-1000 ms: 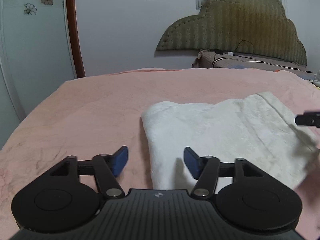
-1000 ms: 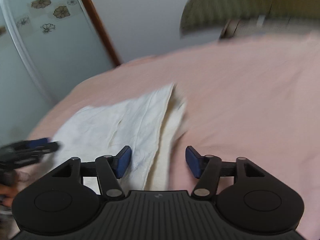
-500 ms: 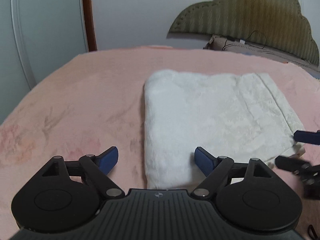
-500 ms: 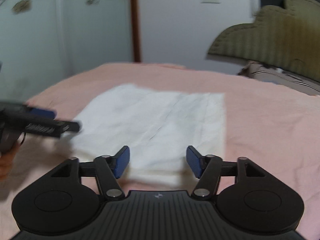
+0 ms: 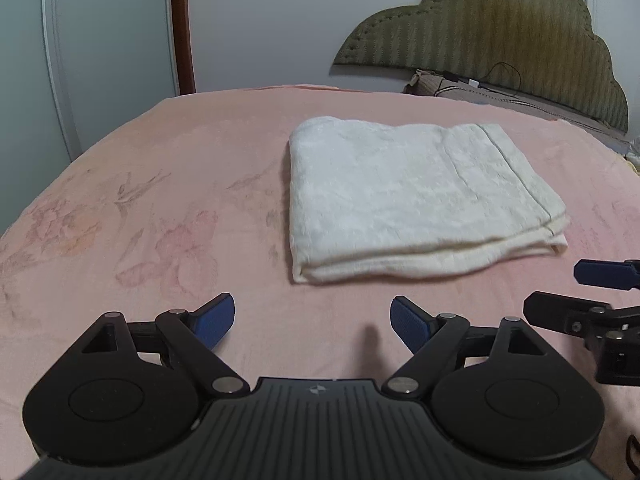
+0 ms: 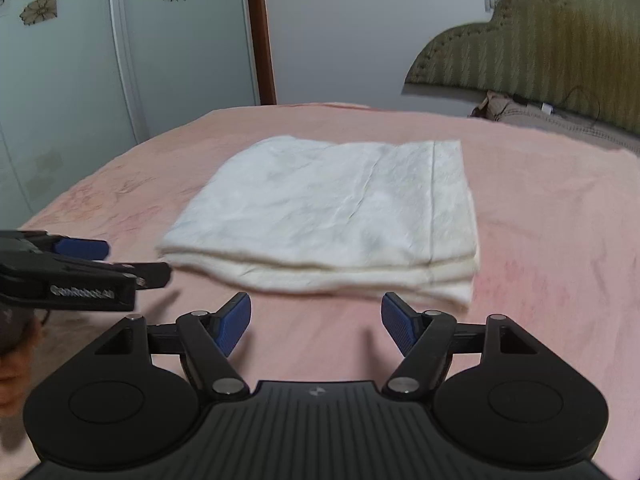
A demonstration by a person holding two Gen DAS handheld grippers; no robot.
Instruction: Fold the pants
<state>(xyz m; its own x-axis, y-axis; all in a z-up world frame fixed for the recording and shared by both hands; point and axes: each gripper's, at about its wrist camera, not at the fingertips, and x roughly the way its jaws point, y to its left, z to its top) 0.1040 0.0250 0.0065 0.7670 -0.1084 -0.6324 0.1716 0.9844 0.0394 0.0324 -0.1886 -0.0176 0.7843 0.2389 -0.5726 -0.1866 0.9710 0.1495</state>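
Note:
The white pants (image 5: 408,196) lie folded into a flat rectangle on the pink bed; they also show in the right wrist view (image 6: 332,216). My left gripper (image 5: 312,322) is open and empty, above the sheet just in front of the fold's near edge. My right gripper (image 6: 316,324) is open and empty, also just short of the near edge. The right gripper shows at the right edge of the left wrist view (image 5: 592,300). The left gripper shows at the left edge of the right wrist view (image 6: 80,268).
The pink floral bedsheet (image 5: 160,208) spreads around the pants. A green padded headboard (image 5: 500,32) leans on the wall at the back right, with bedding and a cable (image 5: 472,86) below it. Wardrobe doors (image 6: 80,60) stand at the left.
Both grippers have pulled back from the pants toward the near side of the bed. The pants now lie flat and free of both grippers.

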